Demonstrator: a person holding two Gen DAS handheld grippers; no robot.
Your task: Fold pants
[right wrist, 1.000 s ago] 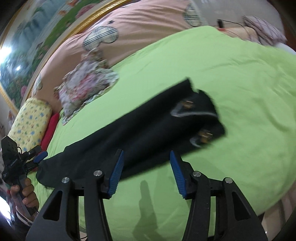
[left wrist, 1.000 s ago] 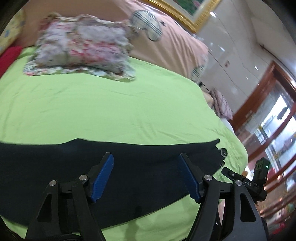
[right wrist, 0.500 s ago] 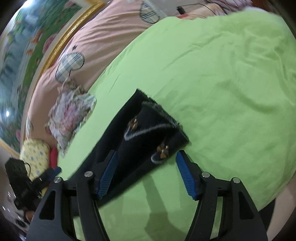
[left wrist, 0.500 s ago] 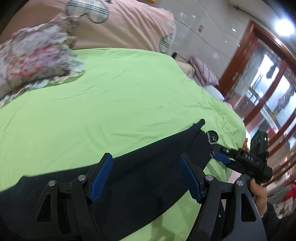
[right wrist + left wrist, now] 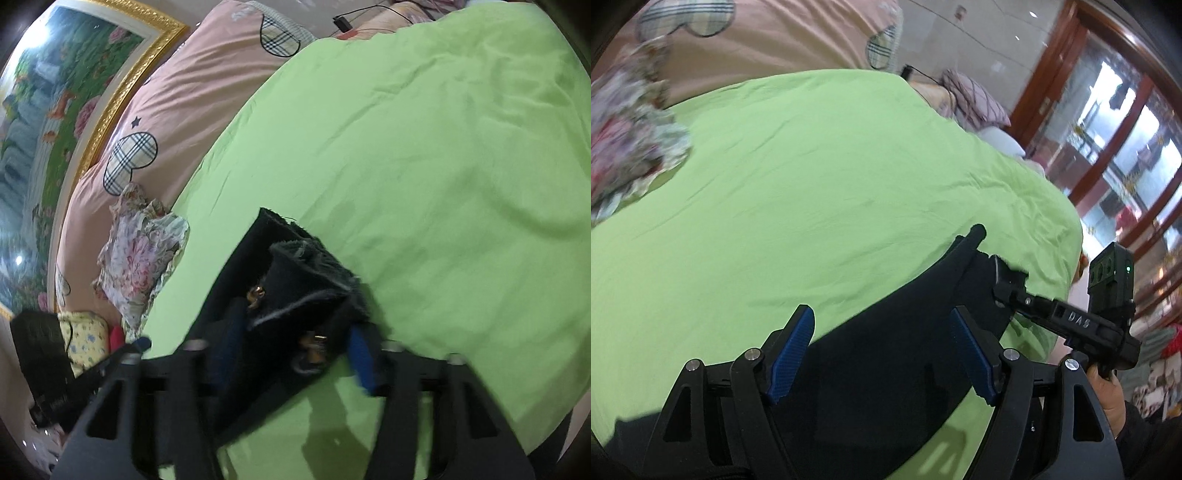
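1. A pair of black pants [image 5: 886, 354] is seen stretched in a long band across the near edge of a bed covered by a green sheet [image 5: 820, 192]; in the right wrist view the same pants [image 5: 288, 280] end in a frayed hem with small metal ornaments, lying flat on the sheet.
2. The left gripper [image 5: 882, 350] is held above the middle of the band with its jaws wide apart; nothing is gripped between its blue pads [image 5: 792, 354], and whether the pads touch the cloth below cannot be told.
3. The right gripper [image 5: 291, 350] is set at the hem end of the pants; its jaws have just been closing, and the hem corner with the ornaments is seen between the blurred blue pads [image 5: 360, 360]; whether the pads already press on the cloth cannot be told from the blurred picture.
4. In the left wrist view the right gripper [image 5: 1004, 280] is seen from the side at the far end of the band, its tip against the cloth, carried by a hand [image 5: 1108, 391] in a dark sleeve.
5. A floral cushion [image 5: 140, 258] lies on the sheet well apart from the pants, near a pink quilt [image 5: 192, 96] with plaid hearts; a gold-framed painting [image 5: 59, 110] hangs behind the quilt.
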